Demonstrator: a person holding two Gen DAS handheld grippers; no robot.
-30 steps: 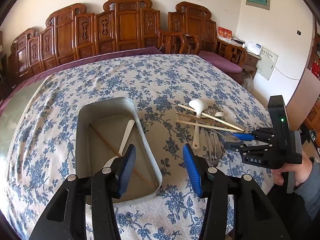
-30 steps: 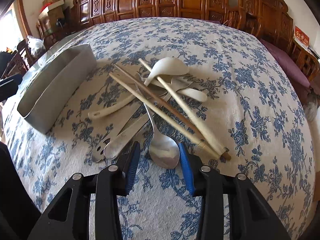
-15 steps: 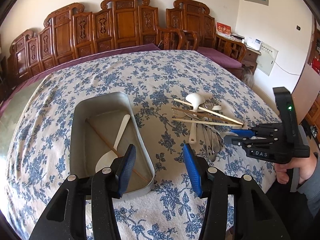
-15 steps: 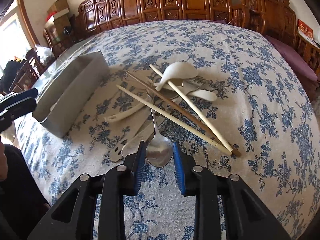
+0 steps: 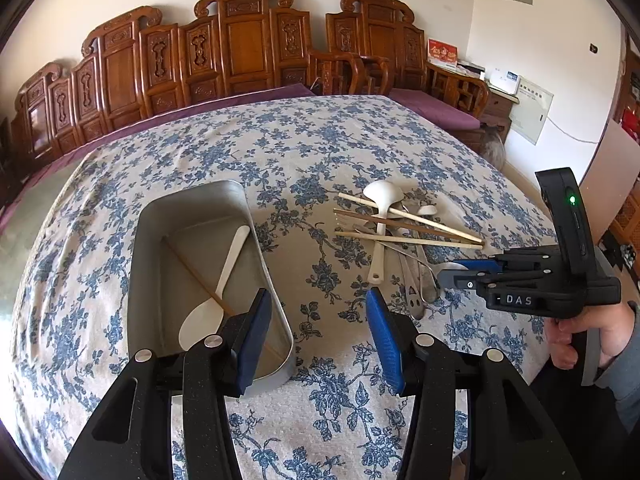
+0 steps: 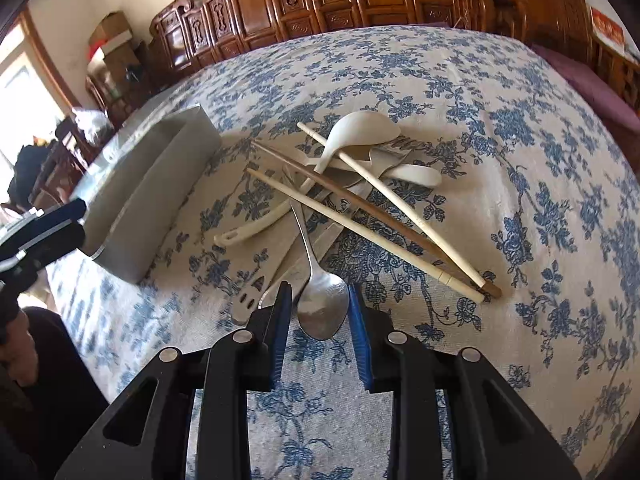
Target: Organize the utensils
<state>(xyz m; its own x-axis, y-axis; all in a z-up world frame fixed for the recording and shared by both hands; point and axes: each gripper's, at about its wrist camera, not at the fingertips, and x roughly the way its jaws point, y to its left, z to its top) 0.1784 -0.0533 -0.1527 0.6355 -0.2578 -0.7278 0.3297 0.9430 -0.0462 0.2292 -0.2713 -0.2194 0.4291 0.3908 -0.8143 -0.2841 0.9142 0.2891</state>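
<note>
Left gripper (image 5: 318,332): jaws part-open, empty, angled down. Right gripper (image 6: 319,312): angled down, blue pads straddling metal spoon (image 6: 322,304) bowl, narrow gaps visible.

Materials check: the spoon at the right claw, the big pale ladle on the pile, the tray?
Spoon: metal, likely stainless; shiny grey bowl with reflections.
Ladle: looks like plastic or melamine; matte cream, thick moulded shape.
Tray: brushed metal, maybe aluminium or steel; dull grey sheen, thin rolled rim.
</note>
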